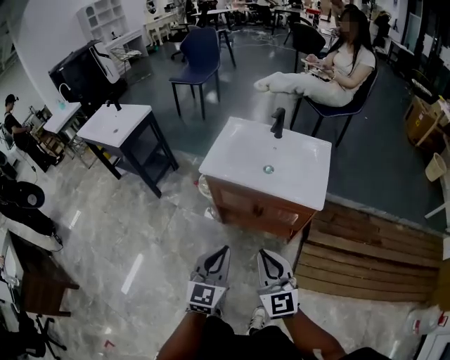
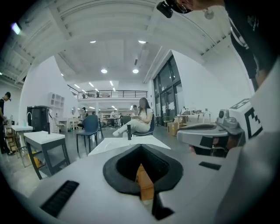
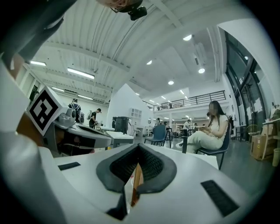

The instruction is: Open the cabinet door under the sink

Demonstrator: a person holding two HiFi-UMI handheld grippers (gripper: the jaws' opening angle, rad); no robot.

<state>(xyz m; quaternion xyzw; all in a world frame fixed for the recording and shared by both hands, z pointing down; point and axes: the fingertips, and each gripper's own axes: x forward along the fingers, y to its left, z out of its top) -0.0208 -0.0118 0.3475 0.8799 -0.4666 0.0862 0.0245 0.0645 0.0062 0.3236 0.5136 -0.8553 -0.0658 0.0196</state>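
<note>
Wooden cabinet door (image 1: 247,208) faces the viewer, under the sink (image 1: 246,156) lying crosswise.

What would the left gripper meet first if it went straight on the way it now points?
Most likely the wooden cabinet under the white sink: the left gripper points across the floor toward it, and its own view shows wood straight ahead. Exact height of contact is unclear.

I stand in a big open lab hall: freestanding sink units (image 1: 246,158), scattered chairs (image 1: 199,56), white shelving (image 1: 104,17), a mezzanine railing (image 2: 111,93).
</note>
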